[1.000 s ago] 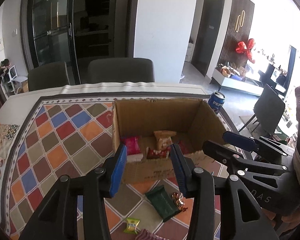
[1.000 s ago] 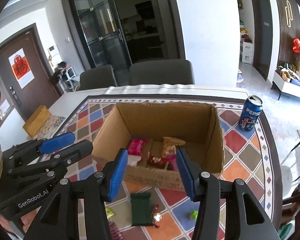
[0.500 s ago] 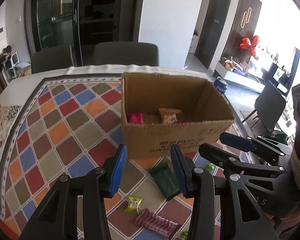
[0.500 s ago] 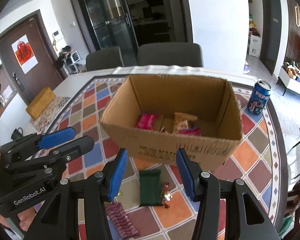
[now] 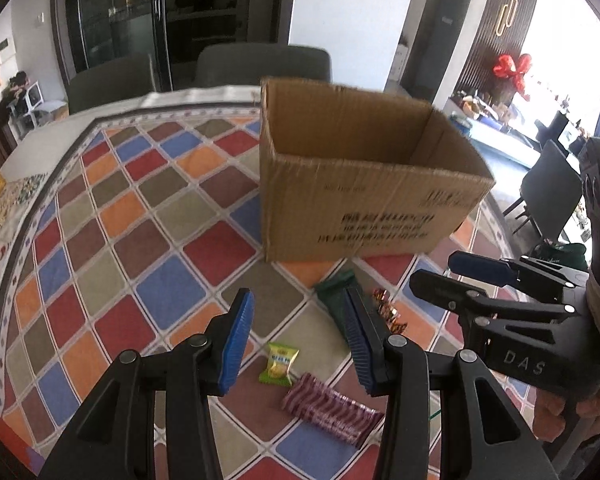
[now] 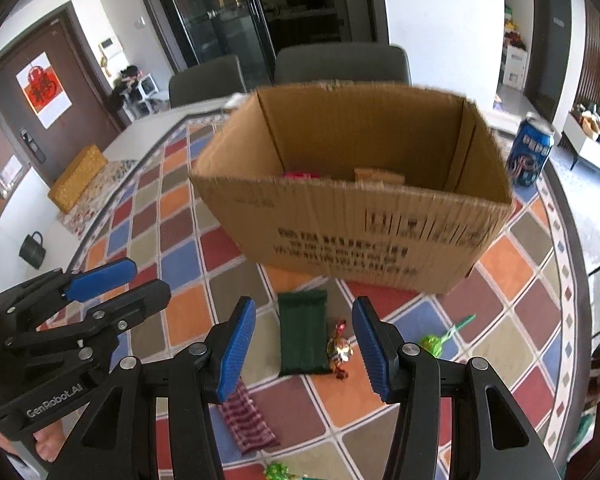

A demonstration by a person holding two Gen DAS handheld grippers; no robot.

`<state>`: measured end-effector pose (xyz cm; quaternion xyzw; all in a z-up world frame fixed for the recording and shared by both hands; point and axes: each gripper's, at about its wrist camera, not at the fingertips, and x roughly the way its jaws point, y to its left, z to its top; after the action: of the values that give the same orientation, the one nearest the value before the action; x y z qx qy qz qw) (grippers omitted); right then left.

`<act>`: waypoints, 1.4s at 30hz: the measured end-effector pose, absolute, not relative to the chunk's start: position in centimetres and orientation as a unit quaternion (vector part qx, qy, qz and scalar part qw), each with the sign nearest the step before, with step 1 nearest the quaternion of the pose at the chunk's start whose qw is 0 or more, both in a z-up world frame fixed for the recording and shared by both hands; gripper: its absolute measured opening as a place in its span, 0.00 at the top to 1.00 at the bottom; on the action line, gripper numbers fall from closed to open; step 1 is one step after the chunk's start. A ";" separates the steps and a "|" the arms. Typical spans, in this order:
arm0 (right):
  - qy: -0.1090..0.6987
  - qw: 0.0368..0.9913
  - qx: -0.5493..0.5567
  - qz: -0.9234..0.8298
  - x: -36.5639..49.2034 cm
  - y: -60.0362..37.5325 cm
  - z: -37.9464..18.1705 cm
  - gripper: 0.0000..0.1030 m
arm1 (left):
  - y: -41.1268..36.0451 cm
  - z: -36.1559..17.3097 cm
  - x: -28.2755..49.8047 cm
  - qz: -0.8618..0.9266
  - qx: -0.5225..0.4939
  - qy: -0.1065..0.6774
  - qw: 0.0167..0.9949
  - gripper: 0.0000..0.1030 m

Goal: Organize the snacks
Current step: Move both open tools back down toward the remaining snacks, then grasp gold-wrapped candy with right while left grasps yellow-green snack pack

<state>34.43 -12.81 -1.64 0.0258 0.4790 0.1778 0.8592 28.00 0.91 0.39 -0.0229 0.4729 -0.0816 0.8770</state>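
Note:
An open cardboard box (image 5: 364, 204) (image 6: 356, 232) stands on the checkered tablecloth; a few snack packs show inside it in the right wrist view. In front of it lie a dark green packet (image 6: 303, 334) (image 5: 333, 292), a gold-red candy (image 6: 339, 350) (image 5: 385, 308), a small yellow-green packet (image 5: 279, 369), a maroon striped bar (image 5: 332, 408) (image 6: 249, 416) and a green wrapped candy (image 6: 440, 338). My left gripper (image 5: 298, 344) is open and empty above the yellow-green packet. My right gripper (image 6: 304, 354) is open and empty above the dark green packet.
A blue Pepsi can (image 6: 530, 152) stands right of the box. A yellow box (image 6: 78, 178) lies at the table's far left. Two grey chairs (image 6: 340, 62) stand behind the table. Another green candy (image 6: 278, 472) lies at the near edge.
Both grippers have pulled back and dropped lower toward the table, from over the box to above the loose snacks in front of it. Both stayed open and empty.

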 end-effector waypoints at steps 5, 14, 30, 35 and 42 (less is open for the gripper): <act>0.506 0.844 0.028 0.173 34.8 -13.0 -3.6 0.50 | 1.1 -1.7 27.9 -0.077 -0.025 0.498 0.863 0.57; 0.554 0.815 0.038 0.165 35.3 -13.2 -7.5 0.50 | 0.9 -5.6 27.8 -0.069 -0.021 0.541 0.838 0.57; 0.587 0.795 0.052 0.144 36.7 -13.5 -11.1 0.50 | 0.7 -9.7 28.2 -0.058 -0.010 0.582 0.811 0.57; 0.592 0.793 0.057 0.135 37.2 -13.8 -11.7 0.51 | 0.6 -10.6 28.6 -0.059 -0.007 0.589 0.806 0.58; 0.601 0.785 0.068 0.134 37.9 -14.0 -12.8 0.59 | 0.6 -11.2 28.9 -0.063 -0.009 0.593 0.803 0.65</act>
<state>37.89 -14.00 -12.84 0.0677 0.6010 0.1337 0.7851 28.95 0.58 -11.25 -0.0090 0.5933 -0.0629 0.8025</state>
